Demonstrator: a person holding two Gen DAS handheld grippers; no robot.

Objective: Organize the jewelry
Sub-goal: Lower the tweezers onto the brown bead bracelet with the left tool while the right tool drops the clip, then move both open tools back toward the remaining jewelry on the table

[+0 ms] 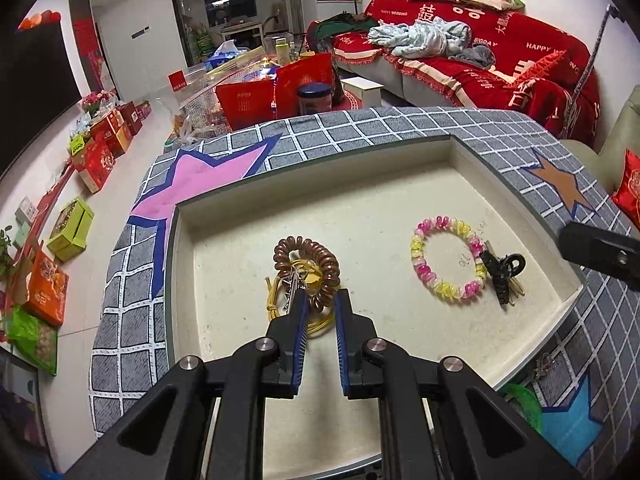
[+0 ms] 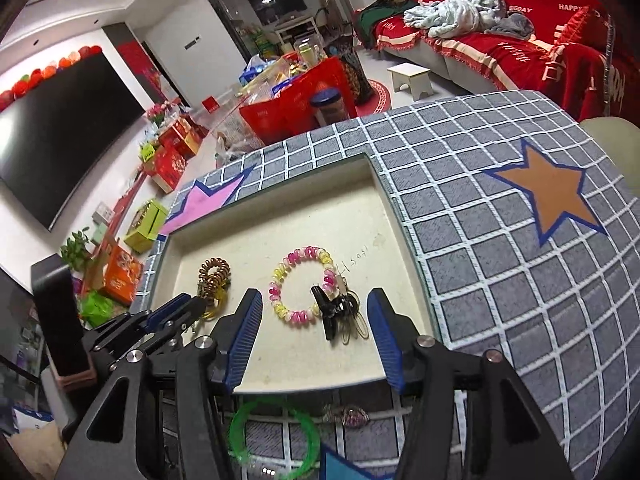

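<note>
A: How many pieces lie in the cream tray (image 1: 460, 168)?

B: Two spiral coil hair ties: one brown coil hair tie (image 1: 308, 266), ridged and glossy, and one pink-and-yellow coil hair tie (image 1: 448, 262), translucent and ring-shaped. One black claw clip (image 1: 502, 274) touches the pink-and-yellow tie's right side, with thin dark elastic loops (image 2: 354, 326) bunched under it; their number I cannot tell. A yellow cord loop (image 1: 276, 300) and some small silvery pieces lie tangled with the brown tie.

A: Outside the tray?

B: One green plastic bangle (image 2: 276, 436), smooth and round, and one small pink-stoned ornament (image 2: 348, 416), both on the grey grid-patterned cloth (image 2: 480, 240) covering the worktop, at the tray's near edge. Stars on the cloth: one pink, one orange, one blue.

A: The tools?

B: Left tool (image 1: 322, 300): its ribbed blue-padded jaws stand moderately apart, straddling the brown tie's near edge and the cord, clamping nothing. Right tool (image 2: 316, 304): spread wide, empty, above the tray's near edge.
</note>
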